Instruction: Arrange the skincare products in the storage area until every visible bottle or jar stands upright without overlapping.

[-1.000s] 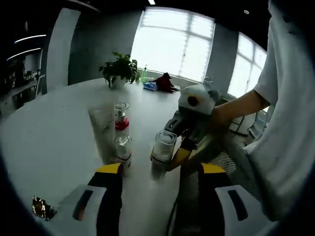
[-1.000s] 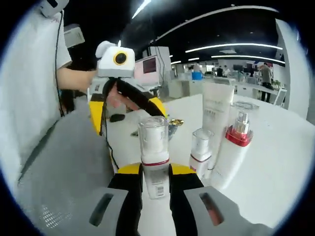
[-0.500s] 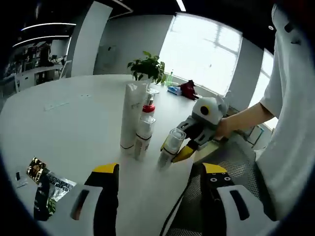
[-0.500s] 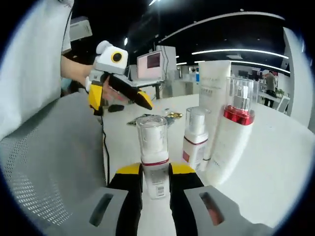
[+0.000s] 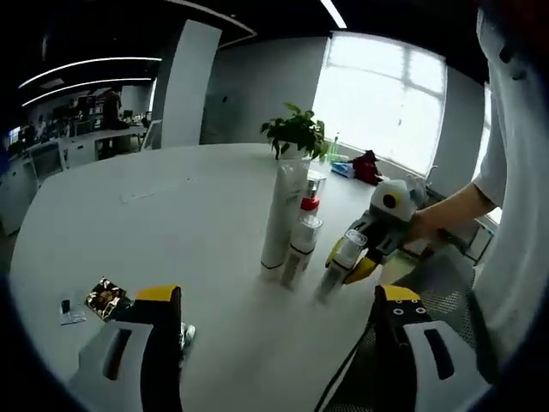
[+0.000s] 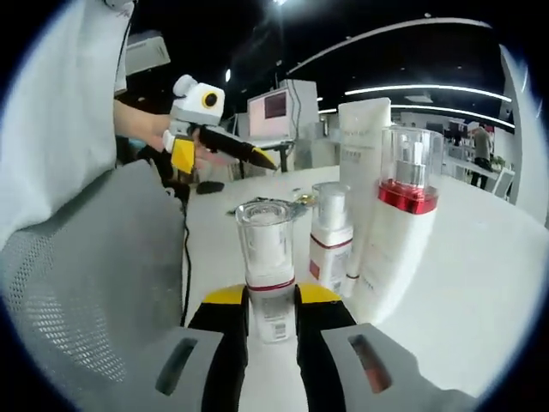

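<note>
1. Clear-capped bottle (image 6: 266,273): small and white, with a red band under its transparent cap and a barcode label low on its body. It stands upright on the white table, pinched between two yellow-tipped jaws.
2. Small pump bottle (image 6: 328,245): white with a red stripe and a clear cap, upright, just beside the first.
3. Tall white tube (image 6: 367,154): stands on its cap behind the small pump bottle.
4. Large pump bottle (image 6: 401,230): white body, red collar, clear cap, upright, nearest on the right.
</note>
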### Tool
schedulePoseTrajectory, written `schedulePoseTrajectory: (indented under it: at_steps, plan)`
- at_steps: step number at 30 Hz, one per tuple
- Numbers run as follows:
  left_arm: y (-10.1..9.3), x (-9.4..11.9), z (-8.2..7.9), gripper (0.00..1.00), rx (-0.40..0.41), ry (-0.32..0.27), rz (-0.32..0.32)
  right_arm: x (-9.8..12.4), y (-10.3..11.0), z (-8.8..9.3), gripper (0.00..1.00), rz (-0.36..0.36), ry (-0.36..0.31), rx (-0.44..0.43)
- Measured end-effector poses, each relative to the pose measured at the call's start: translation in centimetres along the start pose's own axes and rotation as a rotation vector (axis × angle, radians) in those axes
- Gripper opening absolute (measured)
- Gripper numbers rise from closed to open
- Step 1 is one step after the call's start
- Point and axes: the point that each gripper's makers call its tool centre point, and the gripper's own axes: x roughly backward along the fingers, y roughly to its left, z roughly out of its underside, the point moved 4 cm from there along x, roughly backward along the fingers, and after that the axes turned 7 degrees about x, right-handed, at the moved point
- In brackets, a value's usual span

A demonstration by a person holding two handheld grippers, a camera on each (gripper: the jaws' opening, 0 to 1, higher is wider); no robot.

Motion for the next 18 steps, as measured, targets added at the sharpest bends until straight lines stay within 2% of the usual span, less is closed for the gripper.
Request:
schedulePoseTrajectory:
  at_steps: [9, 18]
  plan:
    - [-0.2, -0.3, 0.5, 0.98, -0.007, 0.02, -0.012, 0.0, -1.5, 0.7, 0.2, -0.08, 0.052, 0.054]
    - [0.0, -0.4, 0.9, 0.99, -0.006, 0.041, -0.028, -0.1, -3.6, 0.9, 0.2, -0.097, 0.07, 0.08]
